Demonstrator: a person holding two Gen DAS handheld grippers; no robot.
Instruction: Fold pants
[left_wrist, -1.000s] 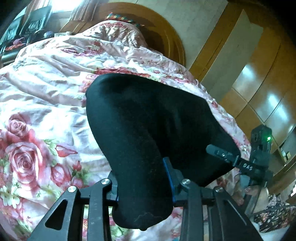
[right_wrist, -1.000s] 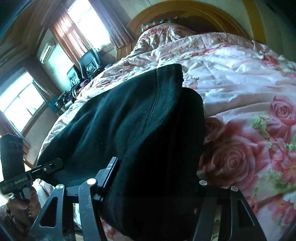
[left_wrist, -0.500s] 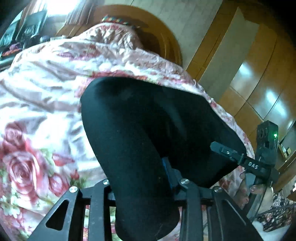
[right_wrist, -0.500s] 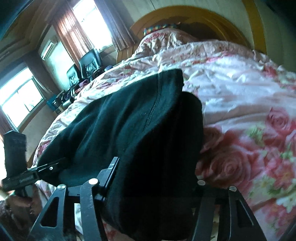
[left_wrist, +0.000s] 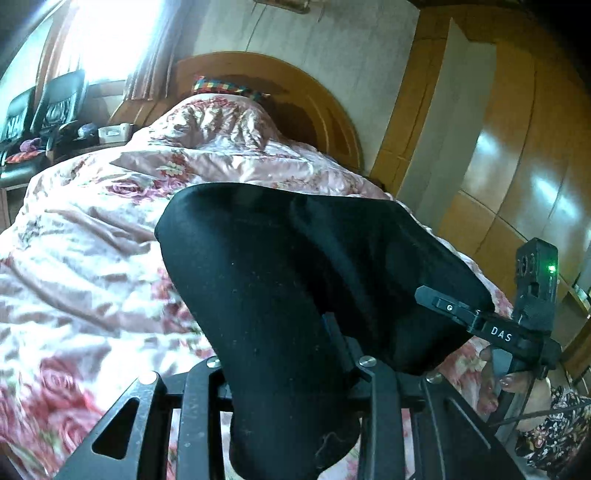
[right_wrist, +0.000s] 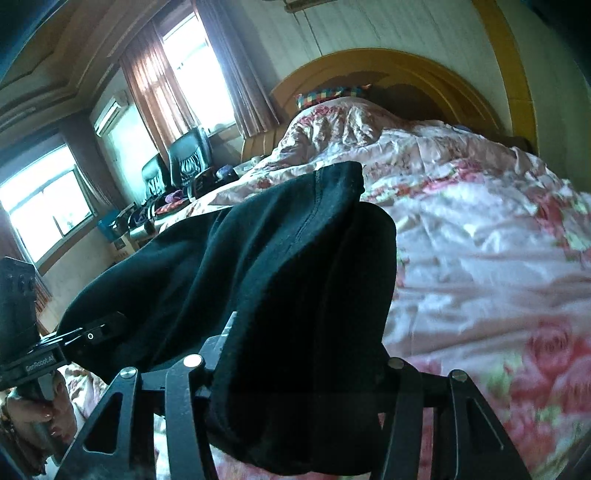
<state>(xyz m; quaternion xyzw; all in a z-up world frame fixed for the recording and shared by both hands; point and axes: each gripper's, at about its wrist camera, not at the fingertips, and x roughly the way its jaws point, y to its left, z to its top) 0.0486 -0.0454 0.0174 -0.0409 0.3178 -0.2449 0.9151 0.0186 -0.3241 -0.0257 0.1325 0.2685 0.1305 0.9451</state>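
step: mid-fold lift | L hand-held gripper (left_wrist: 295, 365) + R hand-held gripper (right_wrist: 295, 369) both clamp black pants (left_wrist: 295, 266) | pants raised over bed (left_wrist: 74, 258), draping to 12 | next: carry edge to 12, lay flat

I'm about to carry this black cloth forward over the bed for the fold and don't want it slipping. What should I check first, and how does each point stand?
1. Left tongs clamped on the black fabric pants: ok, cloth bunched between the fingers.
2. Right tongs clamped on the pants: ok, thick fold gripped.
3. Jaws have just been closing on both sides, cloth between them: ok.
4. Both held edges level with each other: cannot tell.
5. Far end of the pants free of the pink floral satin quilt: cannot tell, hidden behind the cloth.
6. Quilt ahead bare for laying down: ok in the visible part.
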